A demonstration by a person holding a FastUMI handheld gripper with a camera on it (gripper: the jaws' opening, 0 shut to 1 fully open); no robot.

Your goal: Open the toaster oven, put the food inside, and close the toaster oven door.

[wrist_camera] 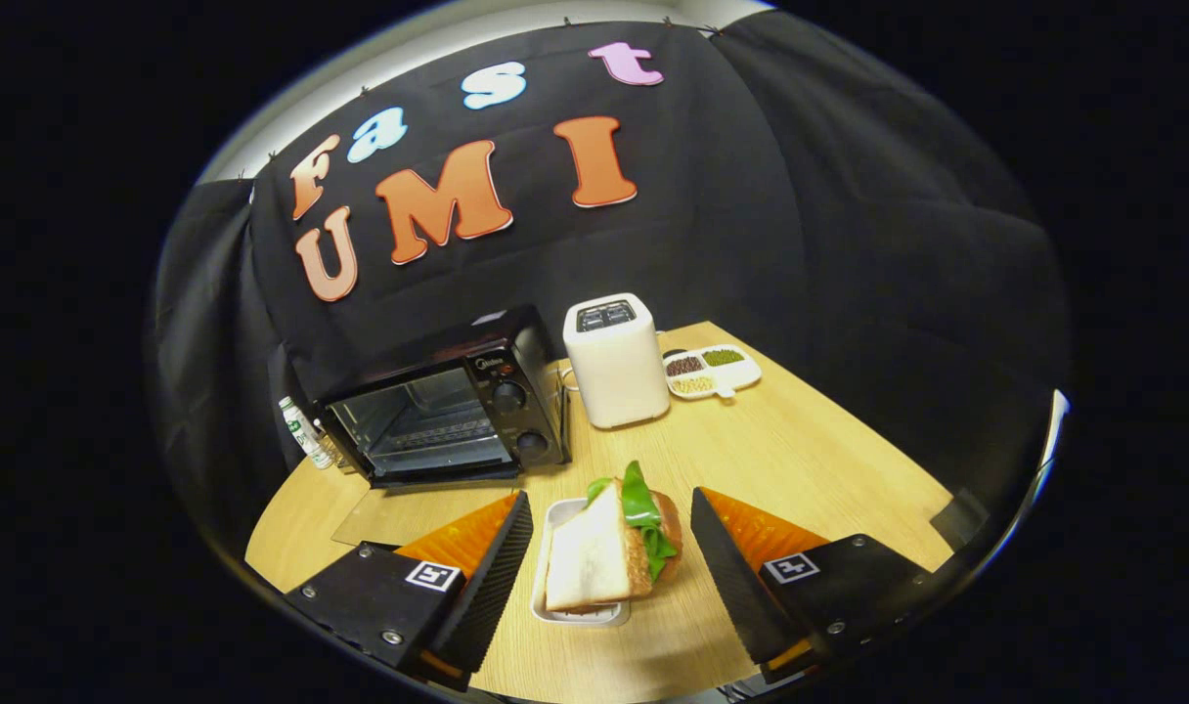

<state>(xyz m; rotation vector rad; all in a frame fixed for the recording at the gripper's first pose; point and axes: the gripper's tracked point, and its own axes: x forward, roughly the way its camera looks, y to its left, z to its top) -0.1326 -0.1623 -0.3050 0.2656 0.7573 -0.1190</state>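
Between my two fingers, and slightly ahead of them, sits the sandwich (609,548) on its small white tray (555,528). My gripper (611,565) has its jaws spread wide, one finger on each side of the food with clear gaps, touching nothing. The tray rests on the wooden table (810,460).

Beyond it and off to the left stands the toaster oven (448,406), and from what I see its glass door (418,513) is already dropped flat onto the table in front of it, so the rack inside looks reachable. A white toaster (616,360) stands just beside the oven, with a divided dish (712,372) of beans behind that and a small bottle (301,430) at the oven's far side.

I judge the sandwich to be light, soft and easily crushed: sliced bread with a crumbed filling and a loose lettuce leaf (643,504) poking out on top. A hard squeeze would flatten it or push the filling out, and the leaf could slip free. I would close gently across the two bread faces, low and near the middle, or take the stiffer tray rim instead if the bread starts to give.
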